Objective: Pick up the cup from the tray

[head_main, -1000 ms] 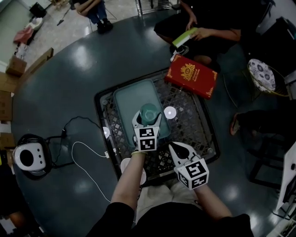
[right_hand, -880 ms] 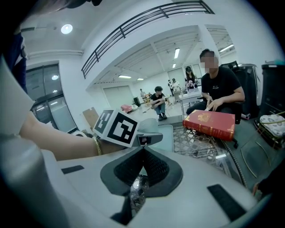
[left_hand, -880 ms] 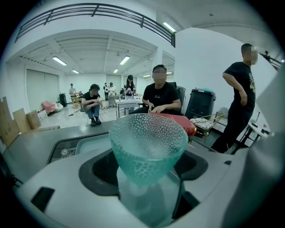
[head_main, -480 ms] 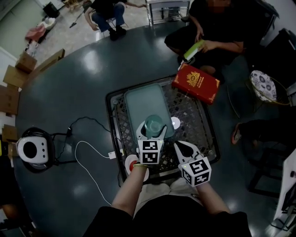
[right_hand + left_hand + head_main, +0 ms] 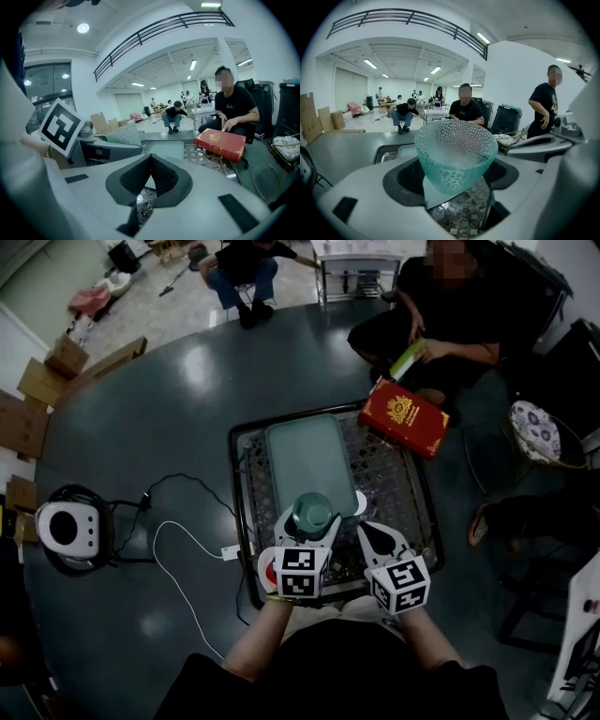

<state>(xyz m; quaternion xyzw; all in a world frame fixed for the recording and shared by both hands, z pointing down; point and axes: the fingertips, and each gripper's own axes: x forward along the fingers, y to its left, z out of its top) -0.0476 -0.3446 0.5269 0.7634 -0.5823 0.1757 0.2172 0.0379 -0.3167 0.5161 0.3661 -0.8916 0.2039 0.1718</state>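
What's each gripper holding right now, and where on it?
Left gripper holds the green cup by its lower sides. Right gripper is shut, empty.

Head view steeply overhead; 2 low forward gripper views, common tray point(image 5: 305, 456).

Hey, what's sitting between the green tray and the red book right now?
Nothing sits there. The head view shows only a bare strip of black mesh between the tray and the red book.
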